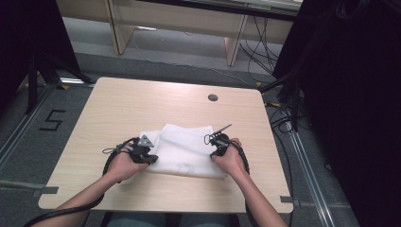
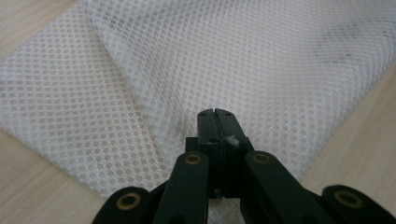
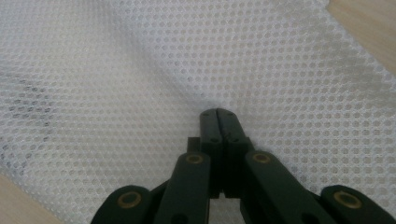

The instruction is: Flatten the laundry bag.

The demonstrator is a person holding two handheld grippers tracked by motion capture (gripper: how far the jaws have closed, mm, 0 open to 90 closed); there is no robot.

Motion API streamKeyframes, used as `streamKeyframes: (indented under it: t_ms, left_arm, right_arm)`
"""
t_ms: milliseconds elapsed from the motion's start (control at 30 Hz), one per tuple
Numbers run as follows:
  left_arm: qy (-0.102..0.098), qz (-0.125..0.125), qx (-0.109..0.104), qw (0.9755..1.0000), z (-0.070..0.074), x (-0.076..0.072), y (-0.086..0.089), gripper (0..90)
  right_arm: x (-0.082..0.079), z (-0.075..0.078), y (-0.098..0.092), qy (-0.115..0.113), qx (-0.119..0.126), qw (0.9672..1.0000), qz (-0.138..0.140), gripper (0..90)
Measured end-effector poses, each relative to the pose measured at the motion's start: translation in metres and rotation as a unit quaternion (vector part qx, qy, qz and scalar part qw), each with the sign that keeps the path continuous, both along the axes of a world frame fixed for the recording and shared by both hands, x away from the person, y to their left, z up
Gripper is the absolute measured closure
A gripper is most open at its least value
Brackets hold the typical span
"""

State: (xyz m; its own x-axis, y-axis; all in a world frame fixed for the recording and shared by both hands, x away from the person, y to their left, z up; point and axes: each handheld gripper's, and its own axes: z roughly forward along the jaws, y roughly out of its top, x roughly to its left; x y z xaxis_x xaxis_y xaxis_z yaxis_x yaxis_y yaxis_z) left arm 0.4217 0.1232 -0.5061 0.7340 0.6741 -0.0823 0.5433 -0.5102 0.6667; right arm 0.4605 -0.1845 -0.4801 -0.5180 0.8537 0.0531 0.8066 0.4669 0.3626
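The one piece of writing you can read is a black figure 5 (image 1: 51, 120) marked on the grey floor (image 1: 28, 142) left of the table (image 1: 142, 97). The cloth carries a faint dark mark (image 1: 185, 166) near its front edge; it is too small and blurred to read as print or stain.

Your left gripper (image 1: 150, 159) sits at the left edge of the white mesh cloth (image 1: 187, 144), its grey three-cornered plate up. In the left gripper view its fingers (image 2: 208, 122) are pressed together, and a small white scrap shows at the seam; whether a layer of the cloth (image 2: 243, 60) is pinched there cannot be told. Your right gripper (image 1: 213, 152) rests at the cloth's right edge. In the right gripper view its fingers (image 3: 210, 122) are also closed tight, over the cloth (image 3: 140, 60), with nothing visibly between them.

The cloth lies flat on the front middle of the table, between your two hands. It is a fine net of small round holes, folded, with a doubled layer showing denser white and a diagonal fold line in the left gripper view. The table is pale wood-grain laminate with a round dark cable port (image 1: 213, 97) near its far edge.
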Motion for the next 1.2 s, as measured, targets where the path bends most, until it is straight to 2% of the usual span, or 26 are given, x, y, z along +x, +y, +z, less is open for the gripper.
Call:
streamKeyframes:
  t_ms: [67, 100, 133, 233, 300, 333, 367, 400, 433, 467, 533, 600, 667, 700, 767, 800, 833, 900, 933, 967, 1000, 1033, 1067, 1100, 1133, 1200]
  left_arm:
    - [0.000, 0.001, 0.000, 1.0000, 0.000, 0.001, 0.001, 89.6]
    - [-0.003, 0.000, 0.000, 1.0000, 0.000, 0.002, 0.002, 89.6]
    - [-0.001, 0.003, -0.005, 1.0000, -0.001, 0.001, 0.002, 89.6]
    - [-0.007, -0.001, 0.000, 1.0000, -0.001, 0.001, 0.002, 89.4]
    - [-0.015, -0.002, -0.003, 0.9999, -0.001, 0.000, 0.002, 88.5]
    - [-0.012, 0.007, -0.020, 0.9997, -0.001, 0.000, 0.003, 87.6]
    - [-0.012, 0.007, -0.020, 0.9997, -0.001, 0.000, 0.003, 86.2]
    - [-0.019, 0.019, -0.032, 0.9991, 0.002, 0.000, 0.004, 85.3]
    - [-0.027, 0.012, -0.035, 0.9989, 0.005, 0.000, 0.006, 84.8]
    - [-0.027, 0.012, -0.035, 0.9989, 0.005, 0.000, 0.006, 84.4]
    - [-0.039, 0.020, -0.049, 0.9978, 0.010, -0.004, 0.003, 84.1]
    - [-0.045, 0.011, -0.050, 0.9976, 0.011, -0.006, -0.001, 84.1]
    - [-0.046, 0.004, -0.052, 0.9976, 0.011, -0.009, -0.005, 83.8]
    - [-0.048, -0.010, -0.050, 0.9975, 0.011, -0.011, -0.008, 83.8]
    - [-0.041, -0.026, -0.053, 0.9974, 0.008, -0.016, -0.017, 82.5]
    - [-0.041, -0.034, -0.049, 0.9973, 0.007, -0.017, -0.019, 82.1]
    - [-0.040, -0.046, -0.044, 0.9972, 0.004, -0.018, -0.026, 81.9]
    - [-0.038, -0.049, -0.040, 0.9973, 0.003, -0.018, -0.027, 81.5]
    - [-0.044, -0.053, -0.035, 0.9970, 0.001, -0.015, -0.029, 81.4]
    - [-0.042, -0.055, -0.035, 0.9970, 0.001, -0.015, -0.029, 81.3]
    - [-0.042, -0.055, -0.035, 0.9970, 0.001, -0.015, -0.029, 81.3]
    - [-0.038, -0.053, -0.031, 0.9974, -0.001, -0.014, -0.030, 81.3]
    - [-0.038, -0.051, -0.030, 0.9975, -0.003, -0.012, -0.030, 81.2]
    - [-0.035, -0.055, -0.025, 0.9975, -0.003, -0.012, -0.029, 81.2]
    - [-0.035, -0.053, -0.025, 0.9977, -0.004, -0.011, -0.029, 81.4]
    - [-0.030, -0.044, -0.031, 0.9981, -0.005, -0.011, -0.030, 81.5]
  right_arm:
    - [0.001, 0.001, 0.000, 0.001, 0.000, 1.0000, 0.003, 90.0]
    - [0.001, 0.002, 0.001, 0.005, -0.002, 1.0000, -0.005, 90.0]
    - [0.002, 0.000, 0.001, -0.007, -0.003, 1.0000, 0.000, 90.0]
    - [0.001, 0.000, 0.002, -0.006, -0.002, 1.0000, -0.005, 90.0]
    - [0.000, -0.001, -0.002, -0.017, 0.012, 0.9998, 0.000, 89.1]
    - [-0.001, 0.000, -0.001, -0.014, 0.015, 0.9998, -0.007, 87.1]
    - [-0.001, 0.000, -0.001, -0.014, 0.015, 0.9998, -0.007, 87.1]
    - [-0.003, 0.004, -0.002, -0.007, 0.029, 0.9995, -0.014, 83.0]
    - [-0.001, 0.004, -0.003, -0.025, 0.027, 0.9993, 0.001, 81.7]
    - [-0.001, 0.004, -0.003, -0.025, 0.027, 0.9993, 0.001, 81.7]
    - [0.001, 0.012, -0.003, -0.055, 0.036, 0.9978, 0.005, 74.3]
    - [0.005, 0.015, -0.004, -0.078, 0.035, 0.9963, 0.006, 70.1]
    - [0.006, 0.017, -0.004, -0.078, 0.038, 0.9962, -0.002, 66.1]
    - [0.010, 0.018, -0.005, -0.095, 0.037, 0.9948, 0.002, 60.9]
    - [0.021, 0.016, -0.008, -0.104, 0.026, 0.9942, 0.009, 48.5]
    - [0.024, 0.015, -0.009, -0.107, 0.027, 0.9938, 0.010, 47.0]
    - [0.028, 0.012, -0.008, -0.106, 0.029, 0.9938, 0.014, 45.7]
    - [0.034, 0.008, -0.005, -0.097, 0.027, 0.9947, 0.024, 43.1]
    - [0.038, 0.006, -0.004, -0.107, 0.024, 0.9933, 0.037, 42.2]
    - [0.038, 0.006, -0.001, -0.100, 0.024, 0.9942, 0.033, 41.5]
    - [0.038, 0.006, -0.001, -0.100, 0.024, 0.9942, 0.033, 41.5]
    - [0.042, 0.005, -0.001, -0.113, 0.020, 0.9924, 0.046, 40.8]
    - [0.046, 0.005, 0.004, -0.103, 0.017, 0.9934, 0.047, 40.1]
    - [0.049, 0.003, 0.005, -0.112, 0.012, 0.9917, 0.062, 39.9]
    - [0.050, 0.001, 0.007, -0.097, 0.012, 0.9933, 0.061, 39.8]
    - [0.052, 0.000, 0.007, -0.094, 0.005, 0.9930, 0.070, 40.7]
